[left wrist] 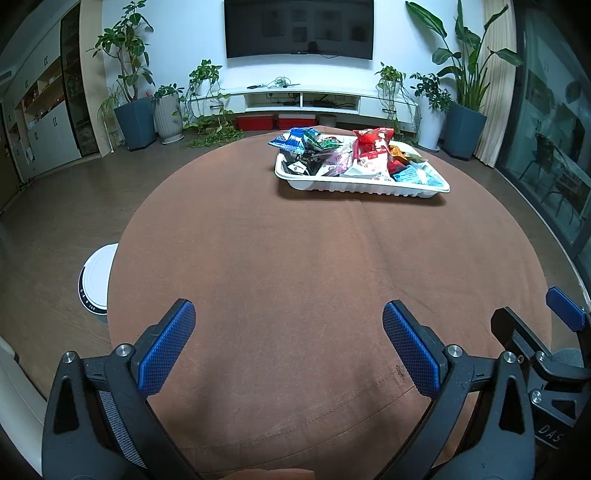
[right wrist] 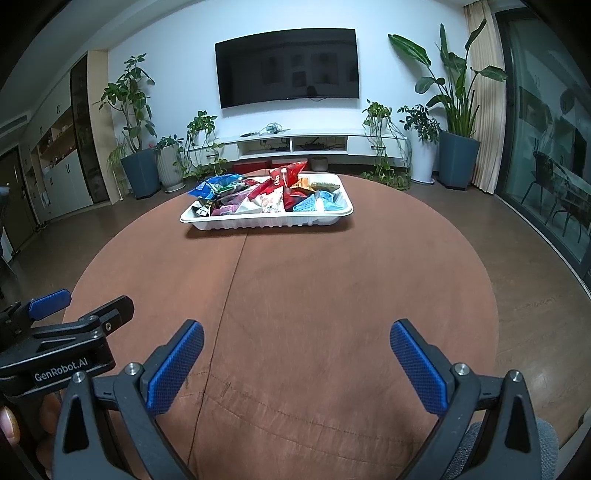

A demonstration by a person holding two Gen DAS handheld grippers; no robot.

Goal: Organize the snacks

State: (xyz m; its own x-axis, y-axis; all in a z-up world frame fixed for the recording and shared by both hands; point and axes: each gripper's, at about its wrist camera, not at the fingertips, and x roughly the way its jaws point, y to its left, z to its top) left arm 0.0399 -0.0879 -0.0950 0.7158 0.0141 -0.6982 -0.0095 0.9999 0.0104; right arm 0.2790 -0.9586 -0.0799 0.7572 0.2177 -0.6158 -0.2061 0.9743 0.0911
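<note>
A white ribbed plastic tray [left wrist: 354,185] stands at the far side of the round brown-clothed table [left wrist: 280,266], piled with snack packets: a red bag [left wrist: 371,142] on top, a blue packet [left wrist: 290,140] at its left, light-blue ones at its right. The tray also shows in the right wrist view [right wrist: 266,222], with the red bag [right wrist: 286,175]. My left gripper [left wrist: 288,317] is open and empty over the near table edge. My right gripper [right wrist: 297,338] is open and empty, beside the left one, well short of the tray.
A white round robot vacuum [left wrist: 96,278] sits on the floor left of the table. A TV [left wrist: 299,27], a low white console and potted plants line the far wall. Glass doors run along the right. The right gripper's body [left wrist: 543,354] shows at the left view's right edge.
</note>
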